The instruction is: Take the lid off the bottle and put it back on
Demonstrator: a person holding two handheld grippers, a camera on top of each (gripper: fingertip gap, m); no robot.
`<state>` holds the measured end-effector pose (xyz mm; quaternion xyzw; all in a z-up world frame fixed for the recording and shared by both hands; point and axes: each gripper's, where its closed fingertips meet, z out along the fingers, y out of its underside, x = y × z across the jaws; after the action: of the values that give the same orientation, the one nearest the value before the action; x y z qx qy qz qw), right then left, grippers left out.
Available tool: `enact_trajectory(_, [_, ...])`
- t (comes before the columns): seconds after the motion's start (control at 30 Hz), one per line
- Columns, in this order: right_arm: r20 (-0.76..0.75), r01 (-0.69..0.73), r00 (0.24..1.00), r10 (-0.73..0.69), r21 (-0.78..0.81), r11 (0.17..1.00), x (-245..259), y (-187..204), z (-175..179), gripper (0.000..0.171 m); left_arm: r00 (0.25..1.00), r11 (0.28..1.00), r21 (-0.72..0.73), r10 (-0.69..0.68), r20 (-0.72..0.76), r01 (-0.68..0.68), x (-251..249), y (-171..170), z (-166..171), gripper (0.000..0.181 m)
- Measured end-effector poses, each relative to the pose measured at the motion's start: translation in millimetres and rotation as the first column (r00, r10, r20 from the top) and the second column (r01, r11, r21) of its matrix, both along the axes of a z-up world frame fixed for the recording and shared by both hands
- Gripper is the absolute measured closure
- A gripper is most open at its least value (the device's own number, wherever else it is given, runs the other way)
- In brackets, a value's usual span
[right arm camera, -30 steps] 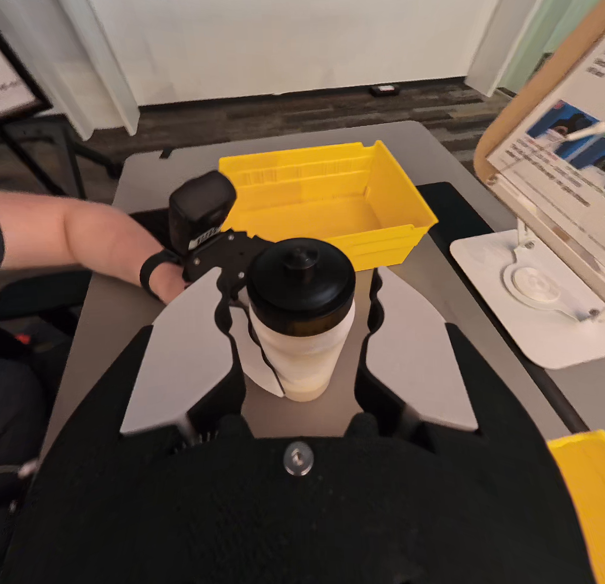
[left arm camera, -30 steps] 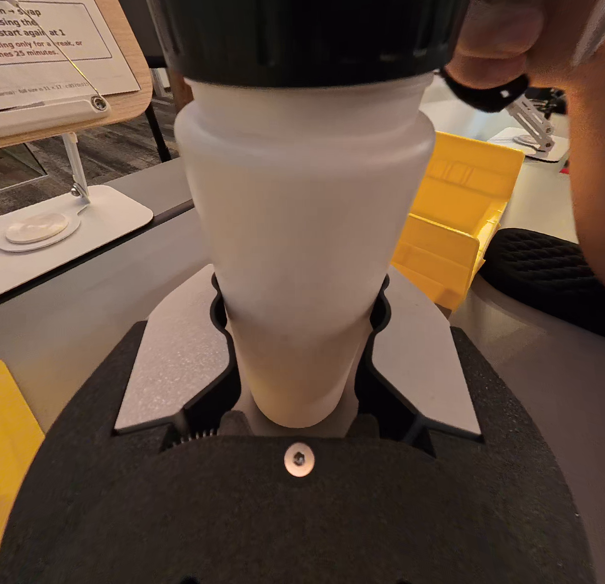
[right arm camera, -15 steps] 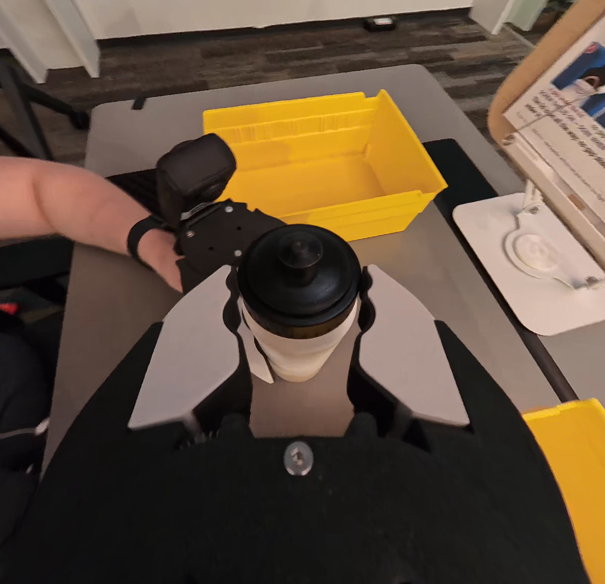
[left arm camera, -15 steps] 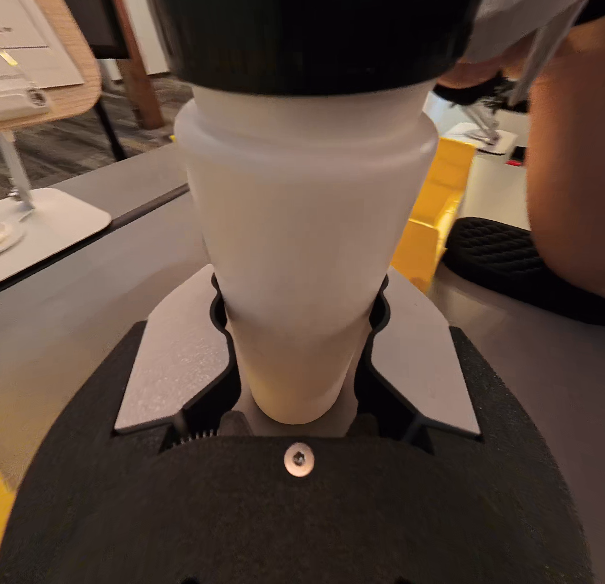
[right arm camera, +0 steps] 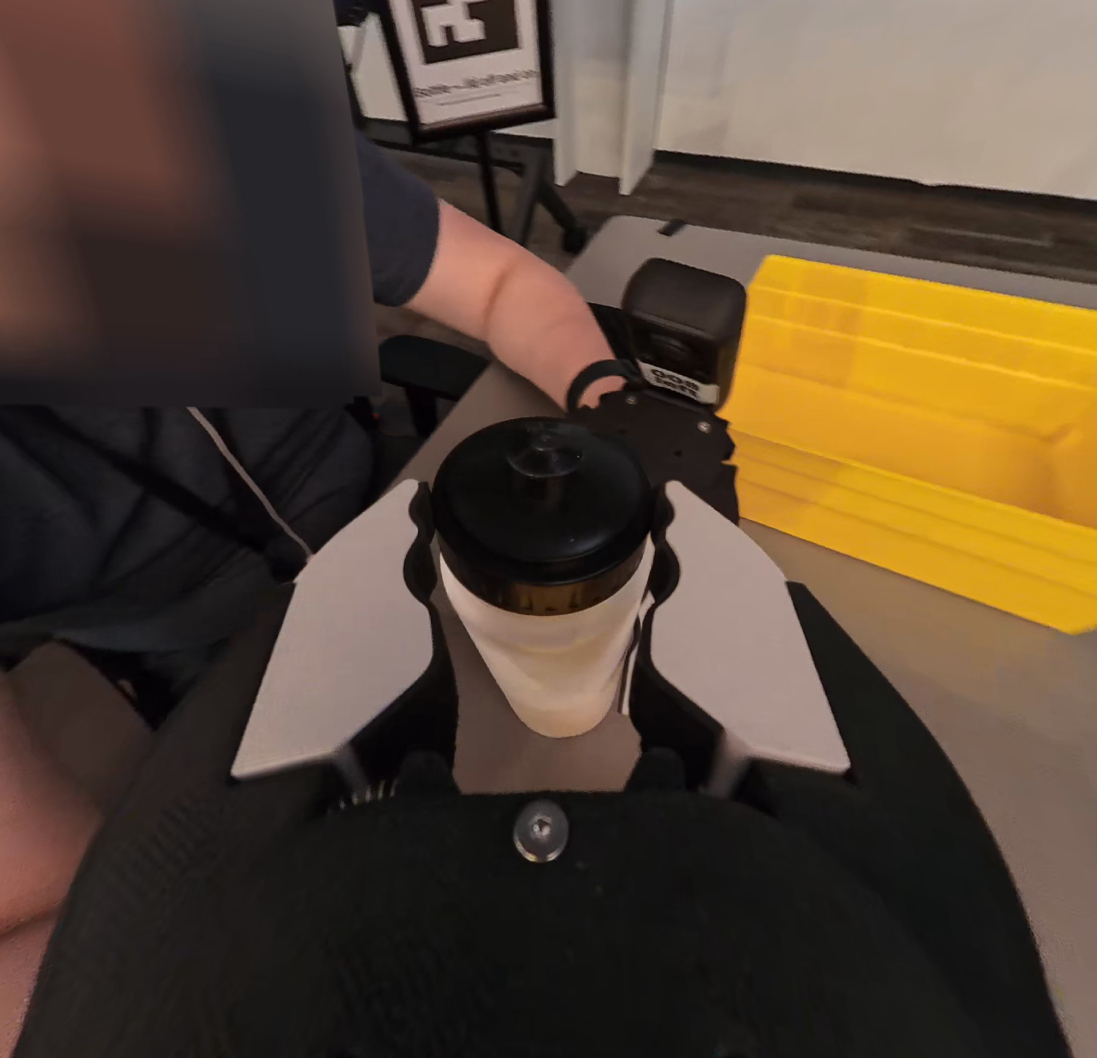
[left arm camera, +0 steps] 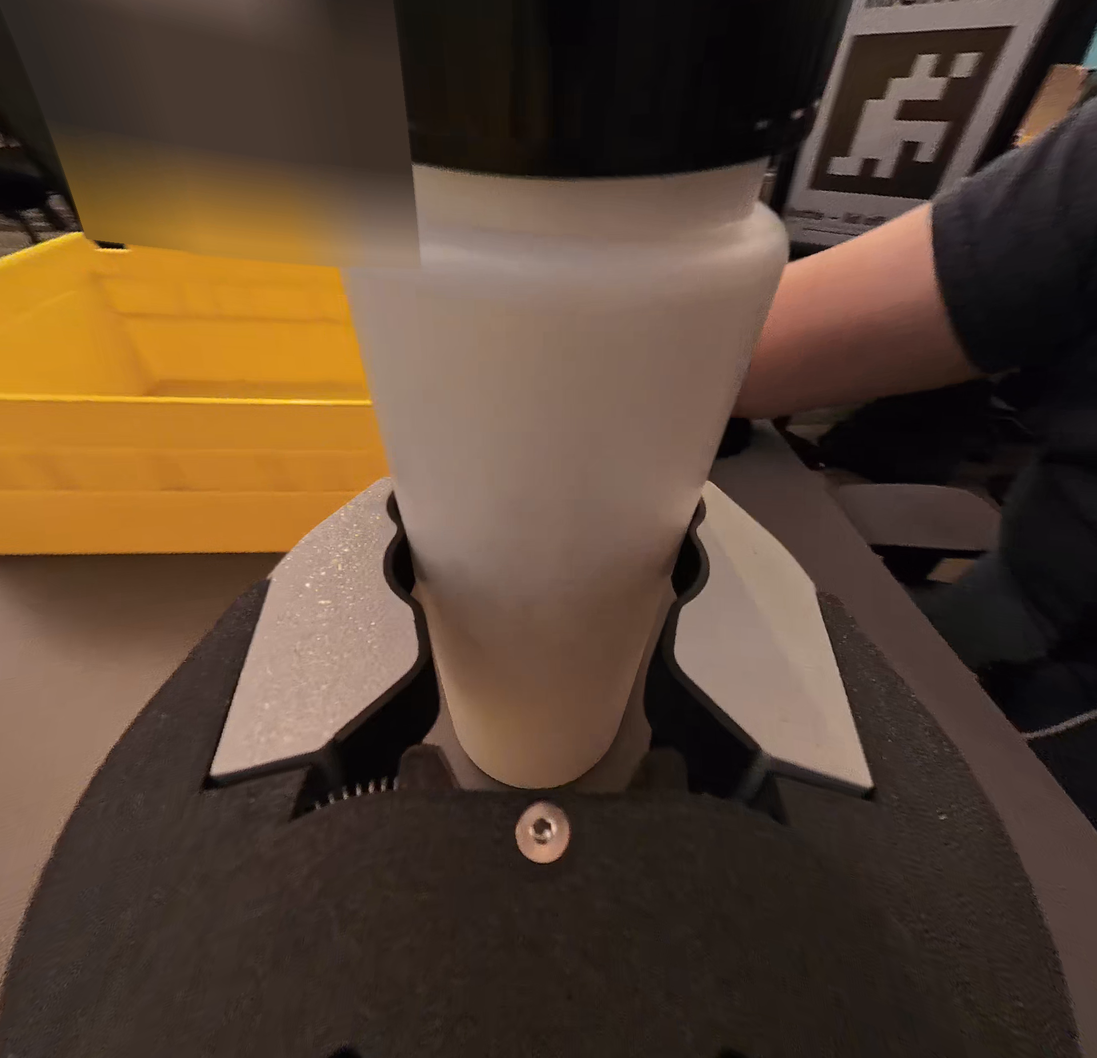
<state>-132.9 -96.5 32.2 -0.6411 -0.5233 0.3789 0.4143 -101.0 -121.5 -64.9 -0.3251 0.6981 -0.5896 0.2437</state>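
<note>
Both views have swung round since a second ago; bottle and lid unchanged. Left gripper [left arm camera: 546,560] clenched on white bottle [left arm camera: 558,436], upright on the table. Right gripper [right arm camera: 541,531] from above, jaws closed around black lid [right arm camera: 540,513], still seated, axis vertical.

White bottle [right arm camera: 549,667] upright, black lid [right arm camera: 541,525] seemingly seated

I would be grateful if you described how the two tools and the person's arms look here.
Each tool, left and right, has a black textured body, a silver centre screw, and two flat grey fingers with black wavy inner edges. The left one carries a black boxy camera. The arms wear short dark sleeves, with a black strap at the left wrist.
</note>
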Motion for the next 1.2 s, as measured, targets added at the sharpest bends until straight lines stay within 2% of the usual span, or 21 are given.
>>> enact_trajectory(0.1, [-0.057, -0.083, 0.995, 0.082, -0.016, 0.996, -4, -8, 1, 0.099, 1.0, 1.0, 0.003, -0.031, -0.002, 0.031, -4, -7, 0, 0.094])
enact_trajectory(0.23, [-0.068, -0.027, 0.997, 0.026, -0.015, 1.0, 1, 2, 3, 0.099, 0.997, 0.998, 0.002, 0.068, -0.021, -0.068, 4, 4, 0, 0.094])
enact_trajectory(0.27, [-0.049, 0.009, 0.999, -0.009, -0.008, 1.0, 3, 6, 2, 0.098, 0.995, 0.995, 0.0, 0.095, -0.024, -0.095, 6, 7, 0, 0.094])
enact_trajectory(0.33, [0.006, 0.144, 0.99, -0.144, 0.027, 0.989, 9, 22, 1, 0.08, 0.987, 0.988, 0.009, 0.157, -0.022, -0.157, 11, 16, 0, 0.094])
enact_trajectory(0.37, [0.025, 0.206, 0.978, -0.207, 0.036, 0.978, 13, 29, 3, 0.077, 0.98, 0.98, 0.013, 0.199, -0.021, -0.198, 13, 22, 0, 0.094])
enact_trajectory(0.5, [0.033, 0.435, 0.899, -0.437, 0.047, 0.899, 18, 52, 19, 0.078, 0.91, 0.91, 0.008, 0.415, -0.024, -0.415, 22, 57, 1, 0.094])
enact_trajectory(0.57, [0.06, 0.554, 0.829, -0.556, 0.046, 0.831, 22, 63, 21, 0.079, 0.861, 0.861, 0.013, 0.508, -0.021, -0.508, 22, 74, 1, 0.094])
enact_trajectory(0.63, [0.076, 0.651, 0.753, -0.654, 0.062, 0.757, 26, 74, 21, 0.081, 0.836, 0.836, 0.029, 0.548, -0.02, -0.548, 22, 82, 0, 0.094])
enact_trajectory(0.7, [0.094, 0.684, 0.72, -0.688, 0.076, 0.726, 23, 79, 18, 0.084, 0.825, 0.825, 0.033, 0.565, -0.021, -0.564, 22, 85, 0, 0.094])
enact_trajectory(0.87, [0.226, 0.694, 0.671, -0.706, 0.143, 0.706, 19, 78, 1, 0.099, 0.822, 0.822, 0.039, 0.569, -0.028, -0.568, 21, 84, -1, 0.094])
enact_trajectory(0.93, [0.244, 0.692, 0.664, -0.707, 0.156, 0.705, 20, 77, 1, 0.099, 0.828, 0.828, 0.043, 0.561, -0.029, -0.559, 21, 84, -1, 0.094])
enact_trajectory(1.07, [0.269, 0.651, 0.7, -0.662, 0.142, 0.746, 21, 70, -1, 0.099, 0.851, 0.85, 0.069, 0.524, -0.031, -0.522, 21, 77, -1, 0.094])
enact_trajectory(1.2, [0.268, 0.548, 0.789, -0.553, 0.101, 0.831, 18, 55, -1, 0.099, 0.912, 0.912, 0.045, 0.409, -0.044, -0.407, 19, 57, -1, 0.094])
